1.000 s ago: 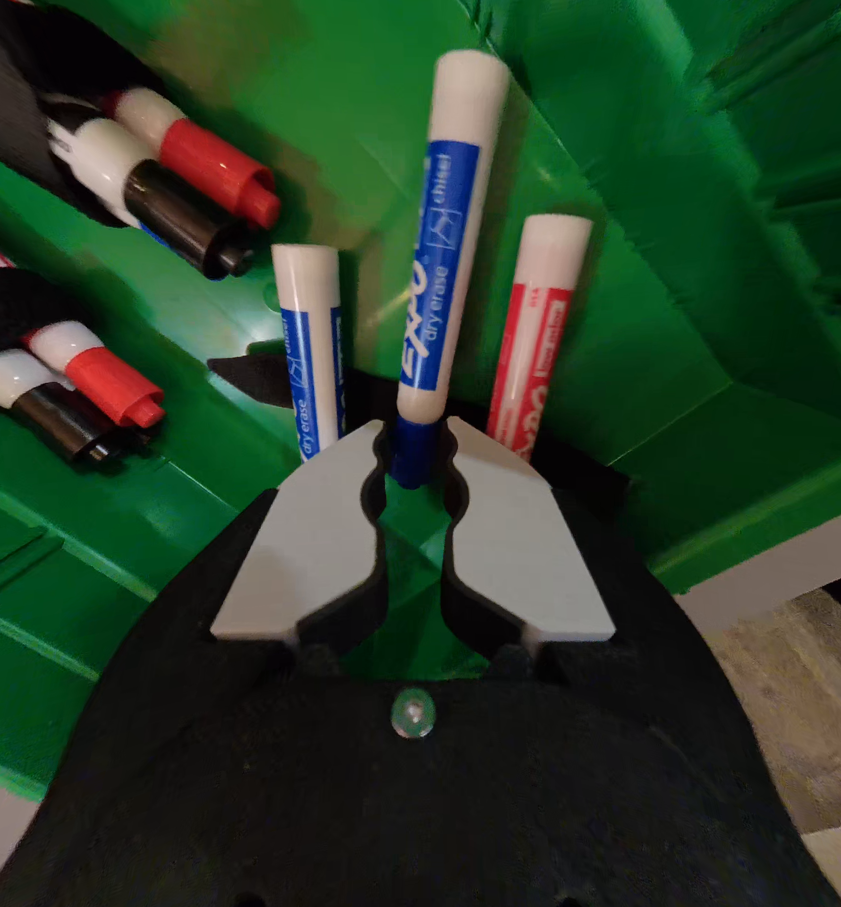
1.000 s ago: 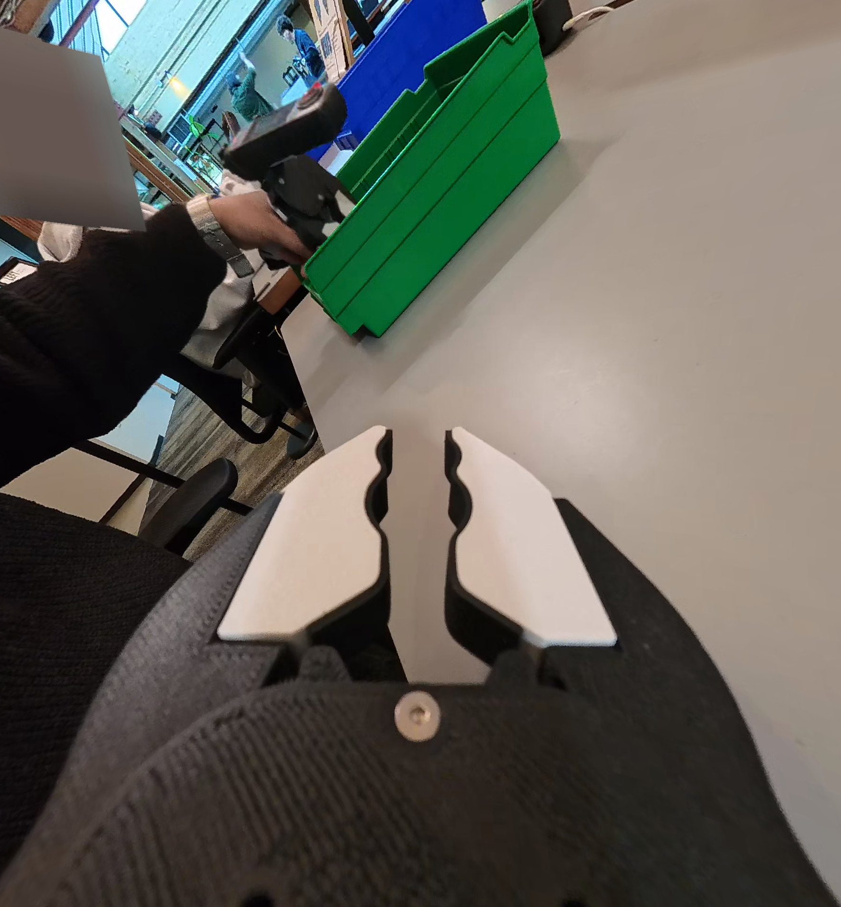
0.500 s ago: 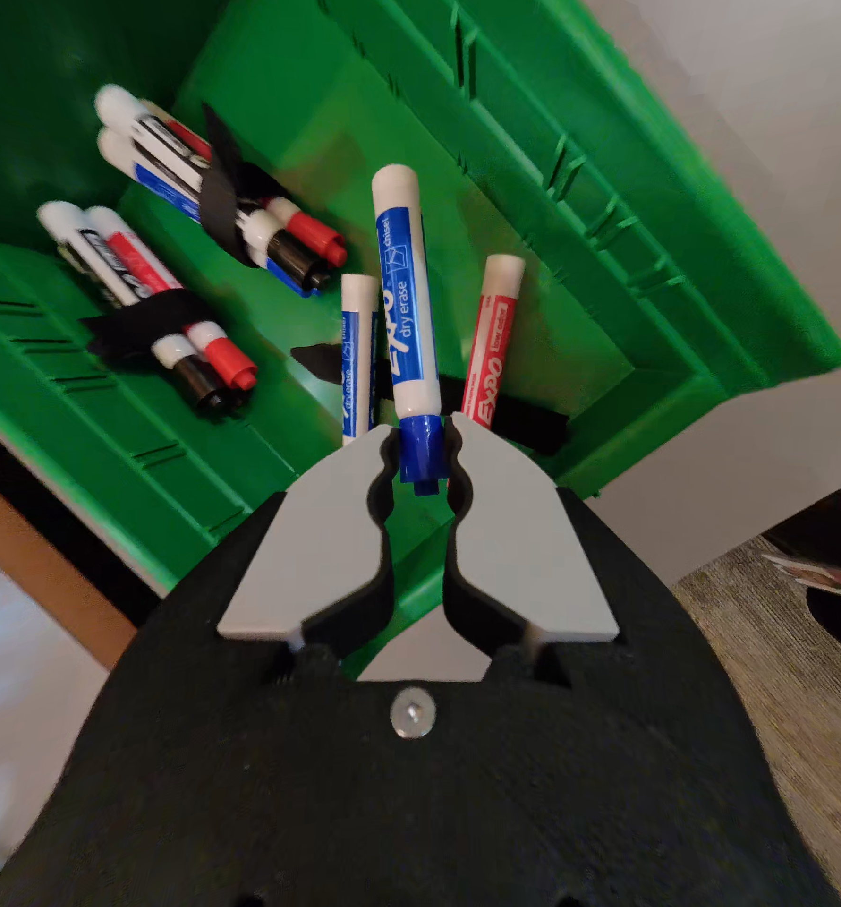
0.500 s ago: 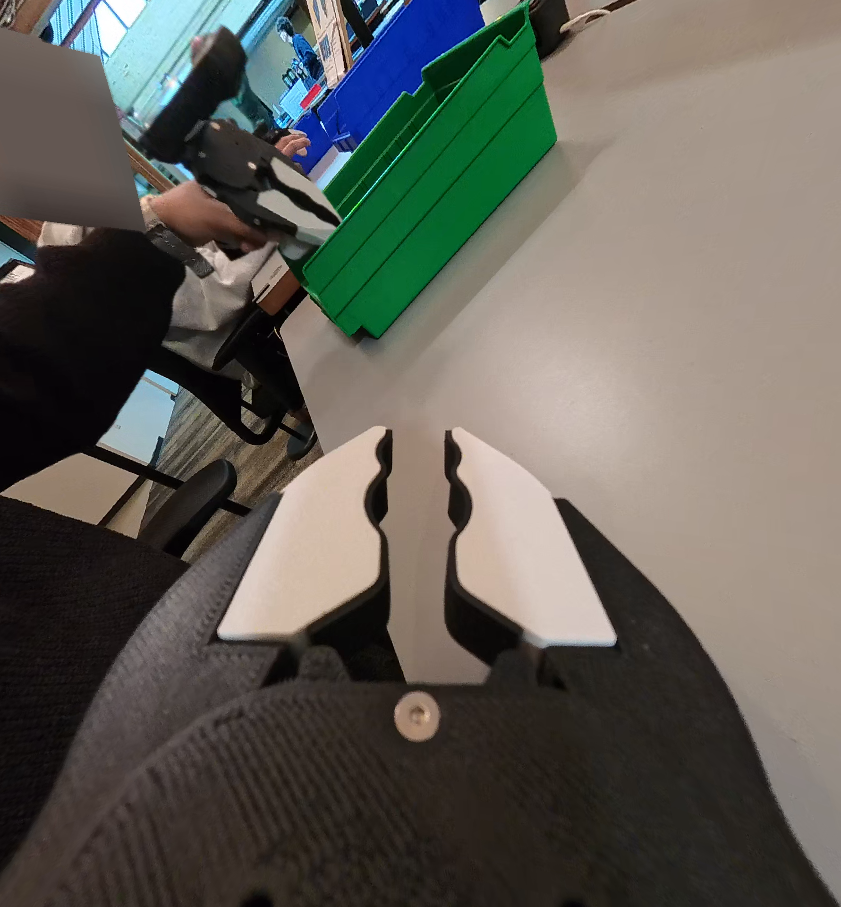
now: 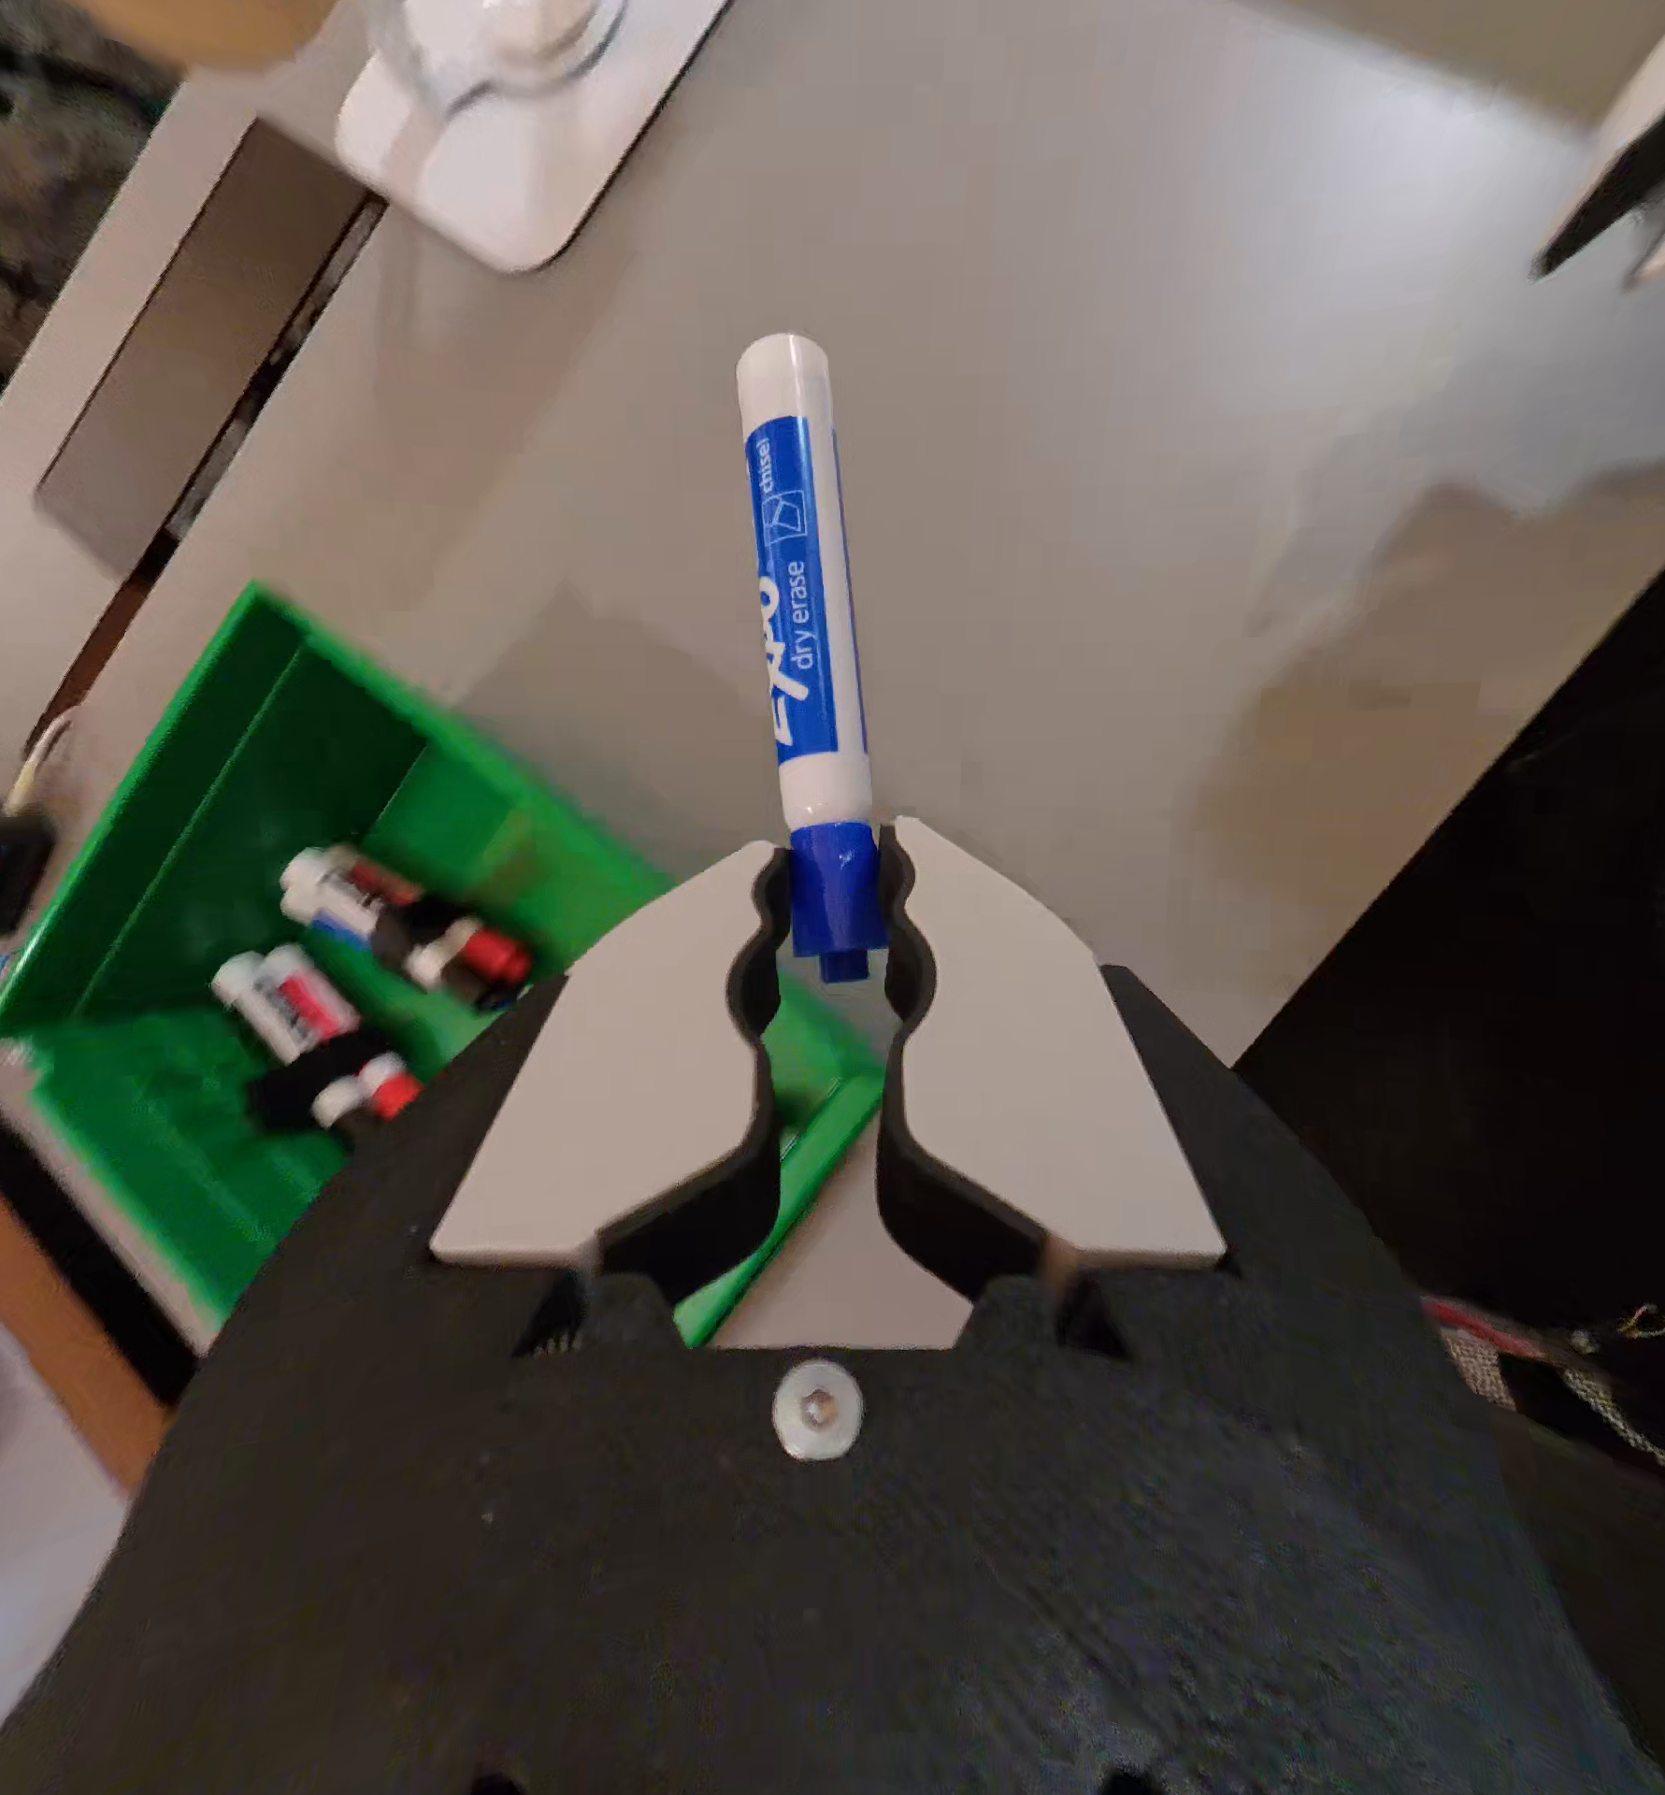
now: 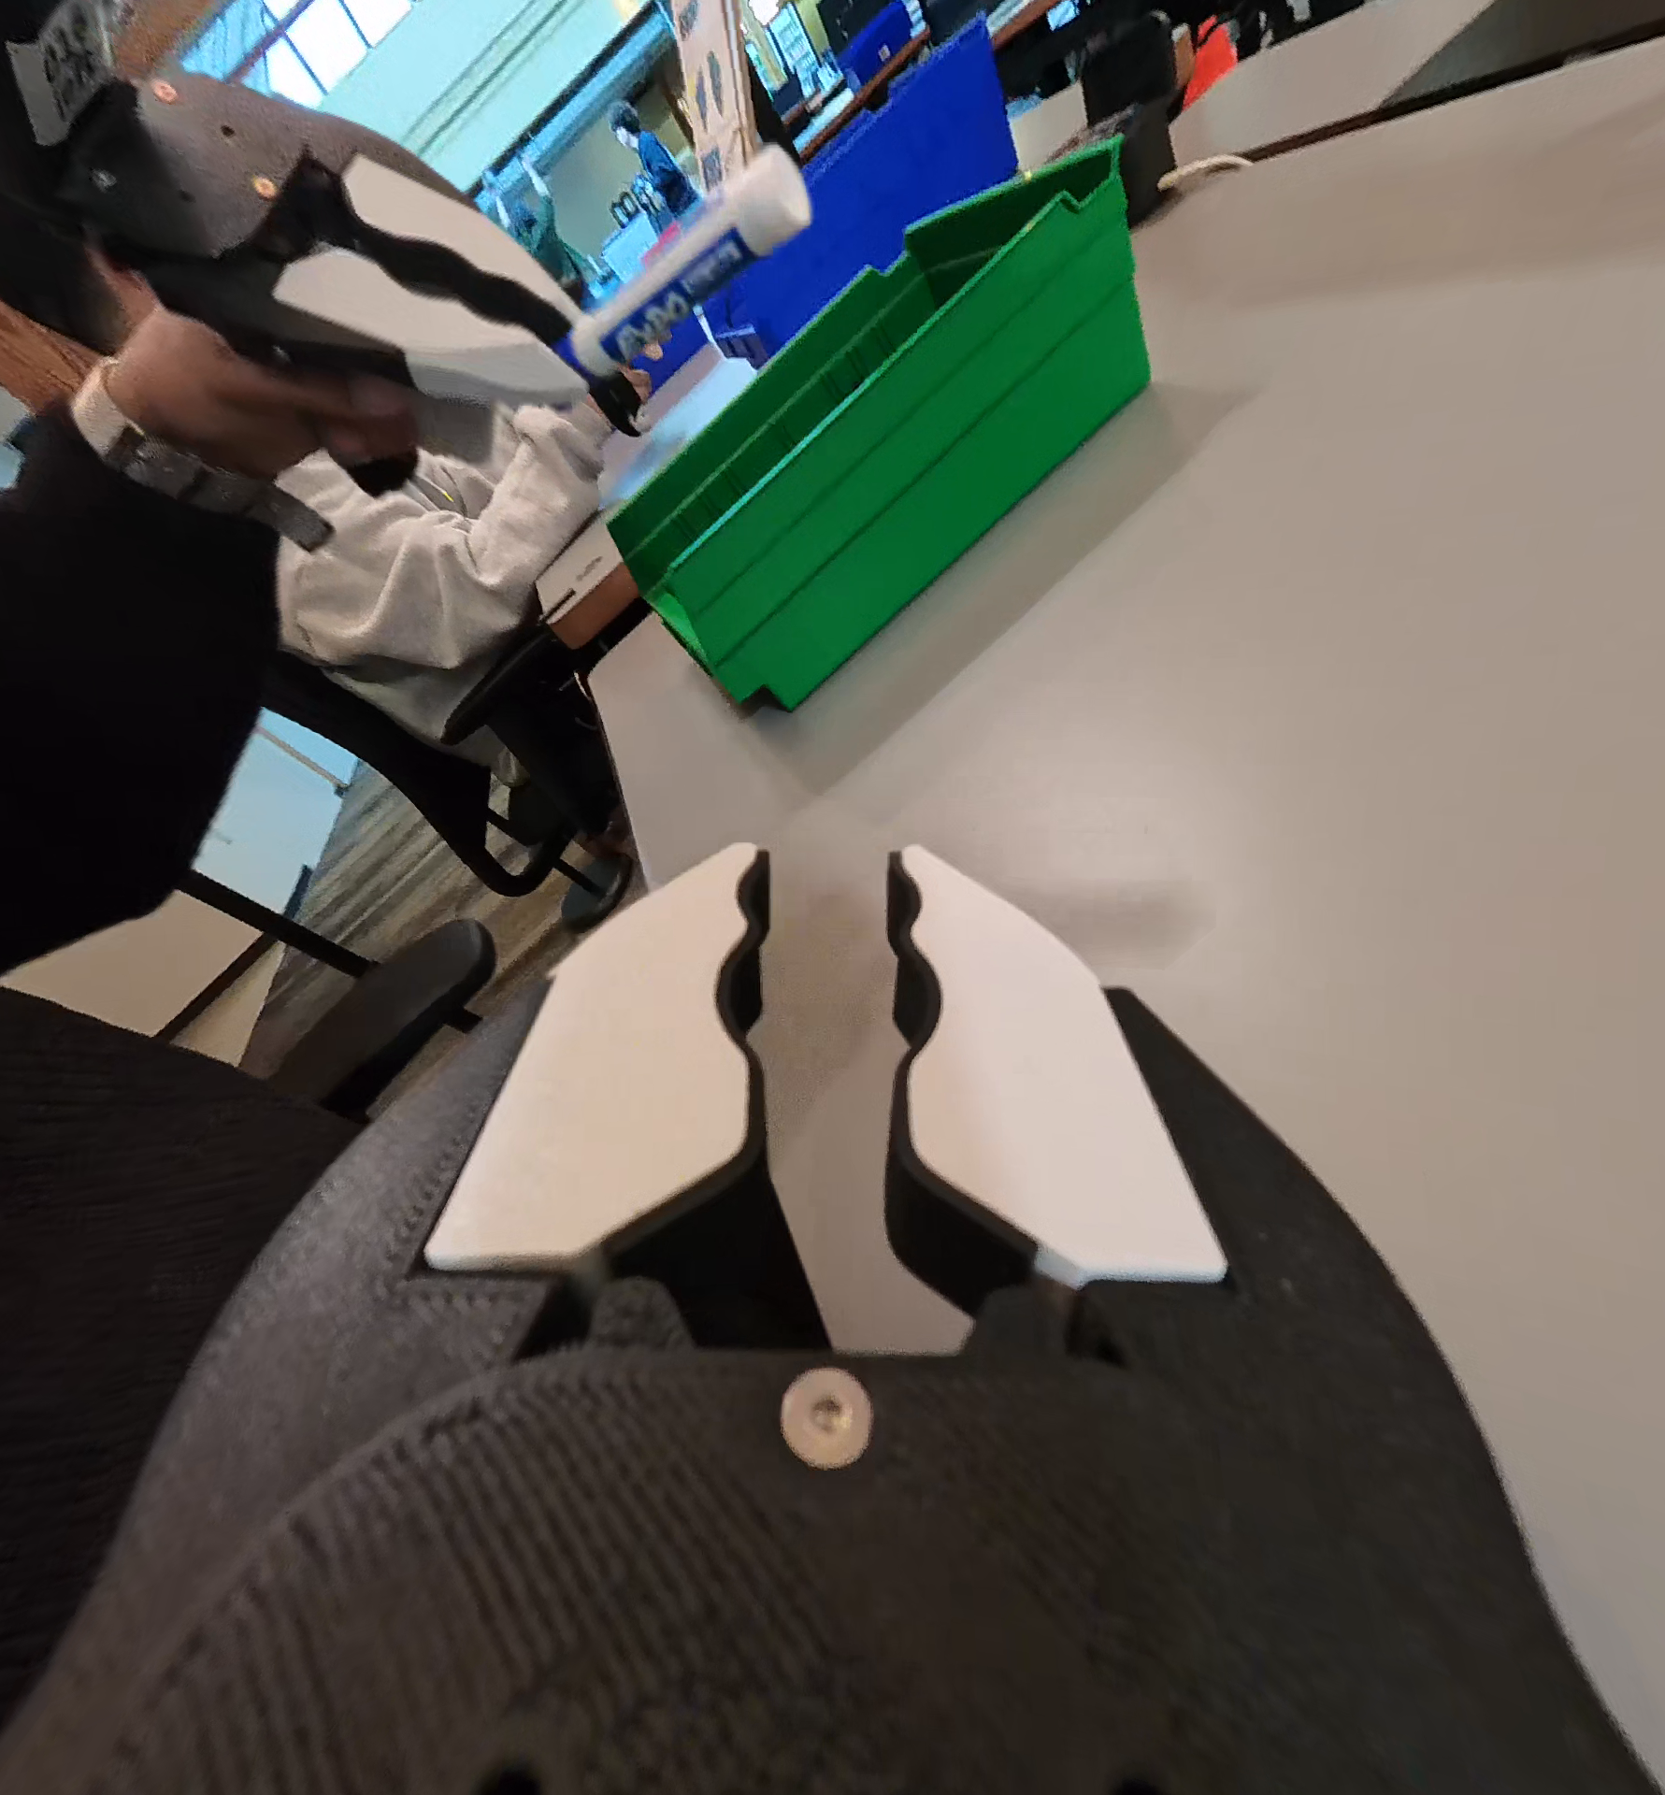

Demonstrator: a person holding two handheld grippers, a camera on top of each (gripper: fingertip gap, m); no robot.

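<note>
Blue-capped marker (image 5: 814, 622) remained clamped by its cap in the left gripper (image 5: 833, 855), which had risen clear of the green bin (image 5: 177, 777), now below-left over the grey counter (image 5: 1100, 486). The right gripper (image 6: 826, 860) stayed slightly parted, empty, above the counter.

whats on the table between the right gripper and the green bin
Nothing: in the right wrist view the grey table is bare from the right gripper up to the green bin.
</note>
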